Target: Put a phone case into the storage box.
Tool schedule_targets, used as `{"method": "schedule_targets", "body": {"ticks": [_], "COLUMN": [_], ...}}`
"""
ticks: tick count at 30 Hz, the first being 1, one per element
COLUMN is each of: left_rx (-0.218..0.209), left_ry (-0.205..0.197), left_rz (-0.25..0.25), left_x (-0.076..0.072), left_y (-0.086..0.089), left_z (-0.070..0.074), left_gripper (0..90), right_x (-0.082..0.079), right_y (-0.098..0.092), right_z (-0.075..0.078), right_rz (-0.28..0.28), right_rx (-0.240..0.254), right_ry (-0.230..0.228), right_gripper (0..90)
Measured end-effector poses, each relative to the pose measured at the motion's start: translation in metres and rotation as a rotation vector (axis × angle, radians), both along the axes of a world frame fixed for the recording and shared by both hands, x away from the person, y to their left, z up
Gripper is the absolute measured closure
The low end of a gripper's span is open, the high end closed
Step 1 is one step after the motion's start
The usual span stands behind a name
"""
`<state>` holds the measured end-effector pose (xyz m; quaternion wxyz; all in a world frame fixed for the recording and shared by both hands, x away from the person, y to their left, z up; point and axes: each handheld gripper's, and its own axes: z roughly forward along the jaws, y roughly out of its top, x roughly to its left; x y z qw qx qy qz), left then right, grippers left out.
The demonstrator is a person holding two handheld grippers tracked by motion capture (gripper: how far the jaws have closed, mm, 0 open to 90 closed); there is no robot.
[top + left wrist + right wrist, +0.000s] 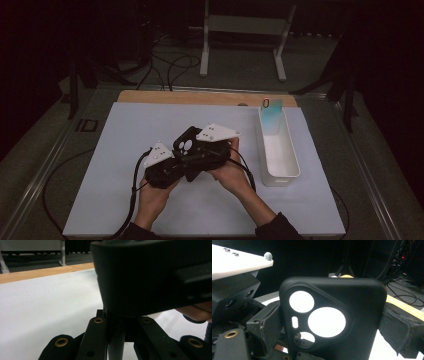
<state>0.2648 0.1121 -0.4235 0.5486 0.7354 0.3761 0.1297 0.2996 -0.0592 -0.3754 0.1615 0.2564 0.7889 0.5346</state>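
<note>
Near the bench's front edge, our right gripper (192, 150) clamps a black phone case (332, 317) between its pads; our left gripper (172, 167) is closed, empty.

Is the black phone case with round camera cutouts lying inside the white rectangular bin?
No, the black phone case is held up between the two grippers, left of the white rectangular bin.

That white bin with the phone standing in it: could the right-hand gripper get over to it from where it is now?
Probably yes, but not freely. The white mat between the right gripper and the white bin lies bare. The black phone case sits between its jaws, though, with the left gripper close against it.
</note>
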Motion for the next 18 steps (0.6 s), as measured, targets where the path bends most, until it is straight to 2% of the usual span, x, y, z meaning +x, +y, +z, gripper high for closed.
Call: {"method": "schedule_targets", "body": {"ticks": [11, 15, 18], "left_rx": [0.020, 0.015, 0.028], "left_ry": [-0.009, -0.018, -0.019], "left_rz": [0.011, 0.003, 0.012], "left_x": [0.0000, -0.0003, -0.0008], "left_y": [-0.0011, -0.0003, 0.0000], "left_z": [0.0001, 0.0006, 0.0005], "left_gripper": [82.3, 71.9, 59.3], "right_x": [-0.0037, -0.0030, -0.0013], "right_y": [0.0013, 0.0017, 0.0012], "right_z": [0.0014, -0.0007, -0.0022], "right_rz": [-0.016, -0.025, -0.033], "right_rx": [-0.022, -0.035, -0.039], "right_ry": [-0.032, -0.032, -0.032], "right_gripper": [14.1, 14.2, 14.2]}}
